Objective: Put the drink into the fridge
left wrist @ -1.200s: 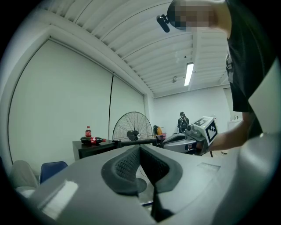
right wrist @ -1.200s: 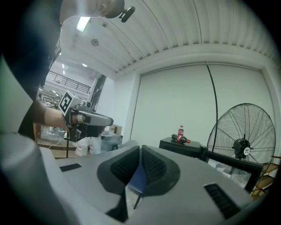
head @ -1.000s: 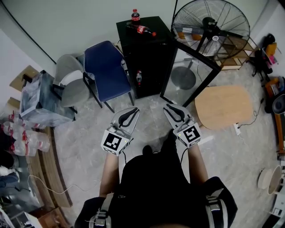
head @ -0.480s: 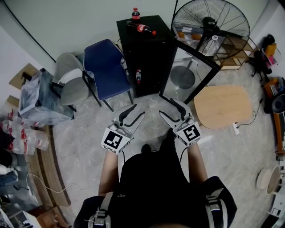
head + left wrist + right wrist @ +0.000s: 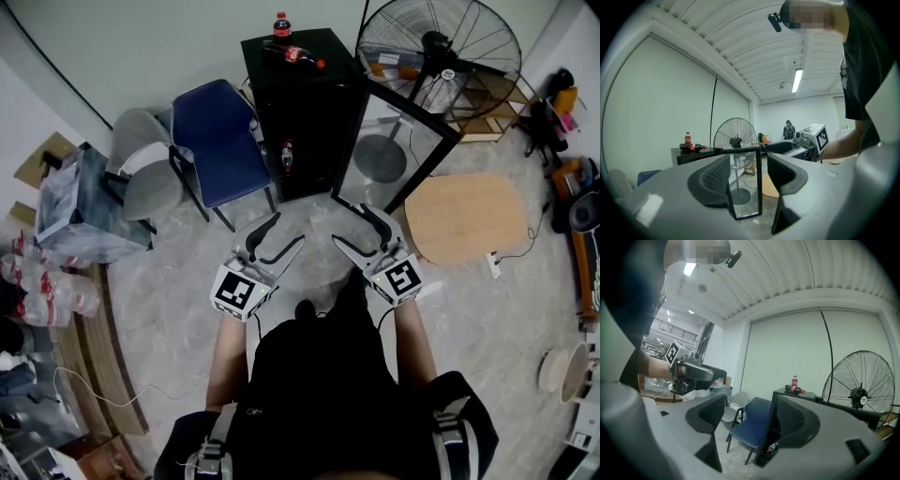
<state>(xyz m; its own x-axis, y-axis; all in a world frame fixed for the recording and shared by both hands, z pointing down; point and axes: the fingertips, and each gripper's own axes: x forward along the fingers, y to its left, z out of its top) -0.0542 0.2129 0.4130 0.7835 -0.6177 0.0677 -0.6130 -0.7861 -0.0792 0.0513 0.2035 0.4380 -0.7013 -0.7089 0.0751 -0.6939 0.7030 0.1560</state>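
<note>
Drinks (image 5: 293, 55) atop fridge (image 5: 314, 122) on grey floor (image 5: 183, 281); left gripper (image 5: 288, 229), right gripper (image 5: 348, 222) fingers (image 5: 797, 425) just parted, empty.

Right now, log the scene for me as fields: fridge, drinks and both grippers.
fridge: black fridge, glass door swung open
on top: upright cola bottle, lying cola bottle
inside: third bottle, low down
left gripper: jaws just been opening, nothing between them
right gripper: jaws just been opening, nothing between them
</note>
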